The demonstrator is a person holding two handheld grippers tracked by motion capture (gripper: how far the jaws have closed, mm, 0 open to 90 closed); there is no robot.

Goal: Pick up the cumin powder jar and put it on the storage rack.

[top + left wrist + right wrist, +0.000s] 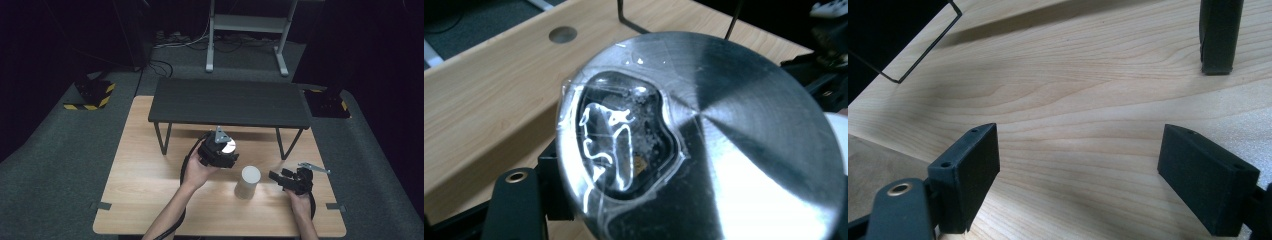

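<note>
Lid (724, 145): round brushed metal, gripped in left claw (220, 150) | right claw (1078, 170): released | cylinder (248, 182): matte white

So the light wooden table (150, 165) has a low dark rectangular shelf on thin black metal legs (229, 102) sitting along its far edge, running most of the way between the two far corners. There's a small round hole in the tabletop (562, 34) near one edge. Grey carpet (60, 150) all around the table. Off past the far left corner is a black floor base with yellow-black hazard stripes (92, 95), and another one (327, 104) off the far right corner. Further back, a grey metal stand frame (247, 25) with cables (172, 40) on the floor.
</note>
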